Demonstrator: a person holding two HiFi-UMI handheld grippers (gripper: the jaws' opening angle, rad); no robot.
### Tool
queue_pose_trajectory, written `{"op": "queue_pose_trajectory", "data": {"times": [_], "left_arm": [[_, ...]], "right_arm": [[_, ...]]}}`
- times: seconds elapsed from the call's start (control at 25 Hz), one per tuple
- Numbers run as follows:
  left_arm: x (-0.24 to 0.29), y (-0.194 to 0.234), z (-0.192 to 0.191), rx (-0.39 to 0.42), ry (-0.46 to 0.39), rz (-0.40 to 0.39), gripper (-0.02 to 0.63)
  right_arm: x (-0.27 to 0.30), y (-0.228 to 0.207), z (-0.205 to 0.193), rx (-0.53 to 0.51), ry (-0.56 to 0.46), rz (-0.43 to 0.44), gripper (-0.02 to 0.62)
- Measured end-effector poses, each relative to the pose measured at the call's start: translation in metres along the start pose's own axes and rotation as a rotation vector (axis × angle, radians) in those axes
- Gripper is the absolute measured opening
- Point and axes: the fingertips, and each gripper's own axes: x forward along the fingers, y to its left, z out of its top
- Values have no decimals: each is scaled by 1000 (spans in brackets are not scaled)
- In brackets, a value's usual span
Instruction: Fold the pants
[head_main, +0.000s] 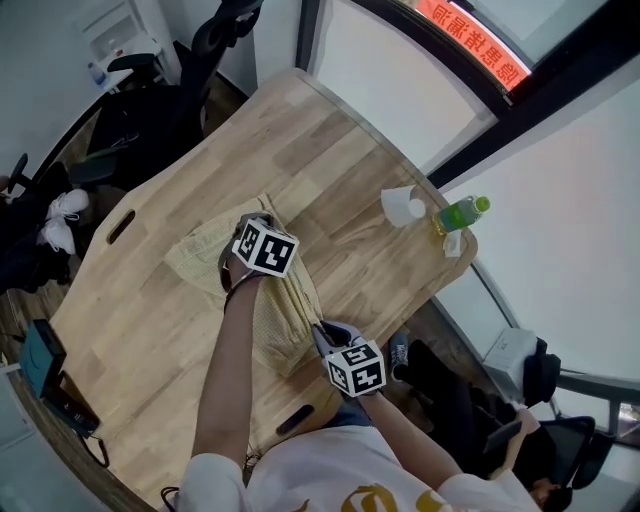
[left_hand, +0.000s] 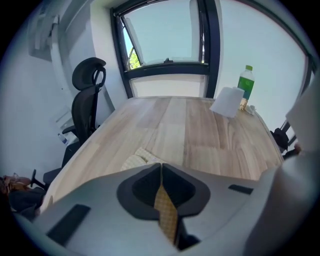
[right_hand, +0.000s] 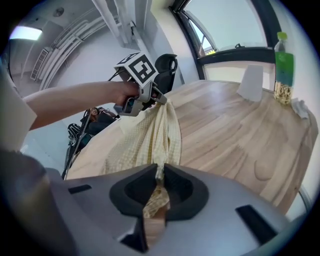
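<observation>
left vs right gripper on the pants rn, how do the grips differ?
The left gripper pinches a thin, flat strip of the pants; the right gripper clamps a thicker, bunched wad. In the head view the left gripper is out over the middle of the table, while the right gripper is at the near edge by the person's body. Shared: both have jaws shut on the same yellow checked pants, which run between them.

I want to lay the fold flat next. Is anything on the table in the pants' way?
Nothing visible. Both the left claw and right claw grip the pants over the table; the cup and bottle stand apart at its far corner.
</observation>
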Motion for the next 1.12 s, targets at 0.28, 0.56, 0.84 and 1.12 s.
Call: {"op": "queue_pose_trajectory", "data": {"times": [0.28,0.56,0.84,1.12], "left_arm": [[22,1,-12,19,40,-23,18],[21,1,-13,-55,-11,-88,32],[22,14,-18,-126,-14,-122,41],[17,63,-42,-170,-1,-52,43]], "right_arm": [[-1,-6,-2,12,14,-9,41],[2,-7,-2,6,27,-19,43],[12,-2,1,2,43,-22,43],[37,30,15,-74,21,17,41]]}}
